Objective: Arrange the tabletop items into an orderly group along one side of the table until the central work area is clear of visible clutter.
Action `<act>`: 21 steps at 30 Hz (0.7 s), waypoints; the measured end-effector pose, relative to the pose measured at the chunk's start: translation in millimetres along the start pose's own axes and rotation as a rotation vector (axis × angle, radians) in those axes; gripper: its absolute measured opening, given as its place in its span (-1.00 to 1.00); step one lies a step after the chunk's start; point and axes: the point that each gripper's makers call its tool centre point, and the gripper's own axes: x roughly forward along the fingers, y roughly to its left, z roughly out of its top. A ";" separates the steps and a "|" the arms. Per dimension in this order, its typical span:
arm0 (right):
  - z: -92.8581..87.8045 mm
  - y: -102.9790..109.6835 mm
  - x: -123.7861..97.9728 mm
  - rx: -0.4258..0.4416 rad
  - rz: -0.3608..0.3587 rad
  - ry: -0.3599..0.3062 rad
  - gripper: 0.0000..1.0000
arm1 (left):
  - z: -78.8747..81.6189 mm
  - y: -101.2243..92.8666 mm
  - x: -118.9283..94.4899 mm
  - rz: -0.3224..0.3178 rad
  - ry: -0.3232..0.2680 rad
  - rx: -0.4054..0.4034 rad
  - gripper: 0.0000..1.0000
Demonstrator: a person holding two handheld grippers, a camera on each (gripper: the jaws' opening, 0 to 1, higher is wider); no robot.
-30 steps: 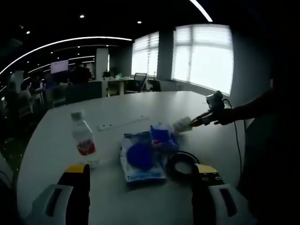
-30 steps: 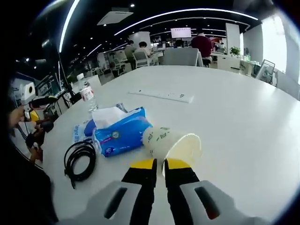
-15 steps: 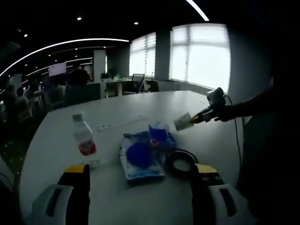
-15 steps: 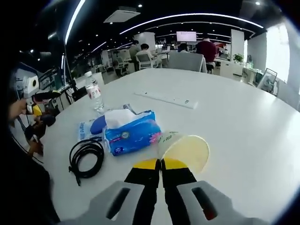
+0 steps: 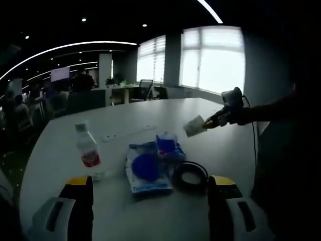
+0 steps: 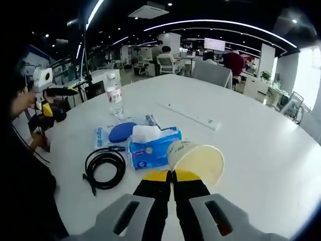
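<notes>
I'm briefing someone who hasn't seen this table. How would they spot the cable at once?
On the round white table, find the cluster near the edge: a blue tissue pack, a flat blue packet and a water bottle. The cable lies beside the tissue pack, the only black thing there, wound into a loose ring.

No wording can be read anywhere. The paper cup [image 6: 194, 159] carries green print and the tissue pack [image 6: 153, 150] a round white mark, both too blurred to make out.

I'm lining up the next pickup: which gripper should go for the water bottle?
Left, probably. The left gripper is open and free, with the water bottle ahead of it. The right gripper is shut on the paper cup.
</notes>
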 end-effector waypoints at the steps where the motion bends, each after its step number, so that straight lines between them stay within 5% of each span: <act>1: 3.8 3.7 -1.1 -0.008 0.002 -0.002 -1.00 | 0.6 0.0 -0.2 -0.001 -0.003 0.001 0.89; 21: 70.9 49.3 0.5 -0.183 0.038 -0.032 -1.00 | -7.6 13.1 -10.5 -0.020 -0.017 -0.018 0.99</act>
